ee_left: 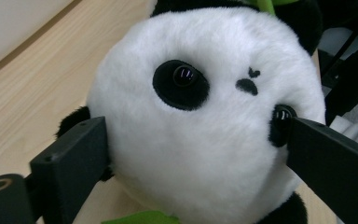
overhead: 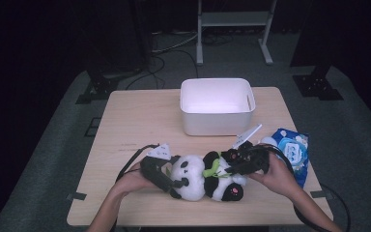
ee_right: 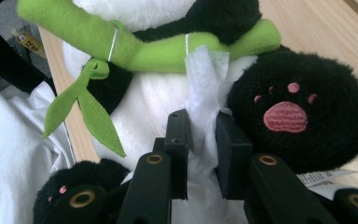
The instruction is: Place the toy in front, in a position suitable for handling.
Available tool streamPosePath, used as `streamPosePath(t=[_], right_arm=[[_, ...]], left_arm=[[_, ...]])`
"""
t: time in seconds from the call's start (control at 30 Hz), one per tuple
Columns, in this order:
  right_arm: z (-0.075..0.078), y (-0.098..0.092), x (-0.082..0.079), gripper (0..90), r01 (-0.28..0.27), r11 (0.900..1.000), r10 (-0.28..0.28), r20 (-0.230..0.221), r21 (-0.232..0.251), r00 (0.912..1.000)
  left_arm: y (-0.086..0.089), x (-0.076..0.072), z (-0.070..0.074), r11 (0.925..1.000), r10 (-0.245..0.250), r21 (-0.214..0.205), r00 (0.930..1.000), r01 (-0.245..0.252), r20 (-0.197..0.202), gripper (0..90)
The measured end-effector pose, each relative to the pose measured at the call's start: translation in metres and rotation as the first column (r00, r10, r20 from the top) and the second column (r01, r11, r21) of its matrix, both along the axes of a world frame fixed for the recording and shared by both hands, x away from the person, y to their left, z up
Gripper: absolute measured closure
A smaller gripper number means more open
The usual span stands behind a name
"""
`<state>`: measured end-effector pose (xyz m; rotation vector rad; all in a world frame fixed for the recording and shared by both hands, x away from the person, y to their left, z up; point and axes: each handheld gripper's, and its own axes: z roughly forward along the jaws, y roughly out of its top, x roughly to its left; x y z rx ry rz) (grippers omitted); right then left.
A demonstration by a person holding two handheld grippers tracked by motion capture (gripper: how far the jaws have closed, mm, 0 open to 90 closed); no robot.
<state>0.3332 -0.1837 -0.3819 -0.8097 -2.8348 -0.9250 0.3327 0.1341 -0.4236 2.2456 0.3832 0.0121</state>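
Panda [overhead: 207, 176] lies at the table's [overhead: 140, 121] near edge, in front of the white bin [overhead: 217, 106]. Left gripper [overhead: 171, 181] clamps its head at both sides. Right gripper [ee_right: 201, 133] pinches a white wipe [ee_right: 200, 93] against its belly.

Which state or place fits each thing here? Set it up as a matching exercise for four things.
Things:
1. left tool
2. right tool
3. white box
4. blue packet

States or places:
A. at the table's right edge
B. clamped on the panda's head
C. behind the panda, open on top
D. pinching a white wipe

Pairs: 1-B, 2-D, 3-C, 4-A
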Motion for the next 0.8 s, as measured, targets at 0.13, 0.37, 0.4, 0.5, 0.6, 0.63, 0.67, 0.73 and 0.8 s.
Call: streamPosePath(t=[0.13,0.37,0.4,0.5,0.6,0.63,0.67,0.73,0.8], right_arm=[[0.0,-0.001,-0.003,80.9,0.002,1.0,-0.002,0.016,0.005,0.9999],[0.011,0.002,-0.008,85.4,-0.02,0.9998,0.02,0.029,0.009,0.9994],[0.016,0.004,-0.01,85.6,-0.03,0.9993,0.029,0.025,0.024,0.9993],[0.027,0.018,-0.013,85.8,-0.073,0.9962,0.072,0.029,0.047,0.997],[0.032,0.039,-0.015,85.8,-0.135,0.99,0.134,0.039,0.041,0.9903],[0.032,0.039,-0.015,85.8,-0.135,0.99,0.134,0.039,0.041,0.9903],[0.034,0.052,-0.015,85.8,-0.159,0.9863,0.157,0.036,0.046,0.987],[0.036,0.063,-0.016,85.7,-0.176,0.9836,0.175,0.038,0.037,0.9838],[0.035,0.07,-0.014,85.6,-0.187,0.9822,0.186,0.048,0.021,0.9814]], left_arm=[[-0.001,-0.001,-0.002,1.0,0.001,0.009,1.0,0.0,-0.002,4.7],[-0.002,-0.004,-0.002,0.9993,-0.006,0.038,1.0,0.006,0.004,8.3],[-0.001,-0.004,-0.002,0.9993,-0.006,0.038,1.0,0.006,0.001,8.3],[-0.002,-0.004,-0.002,0.9993,-0.003,0.038,1.0,0.003,0.0,8.2],[-0.002,-0.004,-0.001,0.999,-0.002,0.044,1.0,0.002,0.005,8.2],[-0.002,-0.004,-0.001,0.999,-0.002,0.044,1.0,0.002,0.005,8.2],[-0.002,-0.005,-0.001,0.9989,-0.002,0.046,1.0,0.002,0.008,8.2],[-0.002,-0.005,-0.001,0.9989,-0.002,0.047,0.9999,0.002,0.01,8.2],[-0.002,-0.005,-0.002,0.999,0.004,0.044,1.0,-0.004,0.007,8.2]])
